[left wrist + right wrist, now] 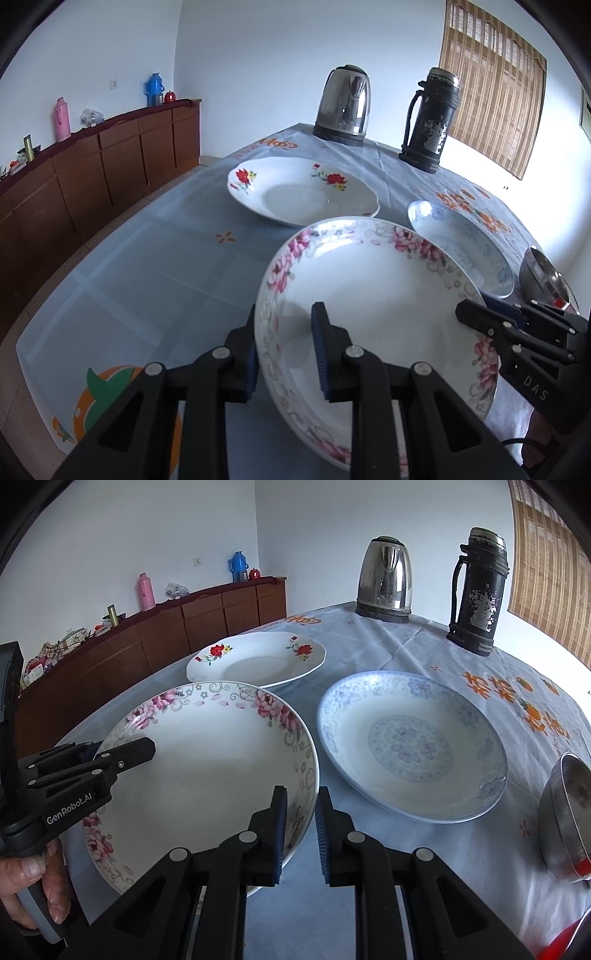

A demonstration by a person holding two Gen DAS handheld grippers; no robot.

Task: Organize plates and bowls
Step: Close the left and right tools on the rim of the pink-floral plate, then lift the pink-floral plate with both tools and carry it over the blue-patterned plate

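**Mia:** What are the left tongs [286, 350] doing?

**Ben:** They are clamped on the near left rim of the round white plate with pink flowers [373, 295]. One blue pad is under the rim and one is on top, inside the plate.

**Mia:** And the right tongs [301, 834]?

**Ben:** They pinch the same plate on its right rim, low in the middle of the right view. So both tongs grip one plate, one on each side. The plate looks tipped, with its far edge higher.

**Mia:** I see fingers [55, 882] too!

**Ben:** Yes, a hand wraps the grey handle of the left tongs, in the lower left corner of the right view.

**Mia:** What is next to the pink plate?

**Ben:** Just to its right lies a round white plate with a pale blue pattern [412, 746], flat on the tabletop [147, 258], which has a blue-grey cloth with orange prints. Behind the pink plate sits a white plate with red flowers and a wavy rim [303, 190], a bit apart.

**Mia:** And that shiny thing?

**Ben:** A shiny metal bowl [567, 819] at the right edge, close to the blue plate.

**Mia:** What stands at the back?

**Ben:** A silver metal kettle on a dark base [343, 105] and a tall dark flask with worn paint and a handle [432, 120], near the top of the picture. A brown wooden cabinet [92, 166] runs along the wall on the left.
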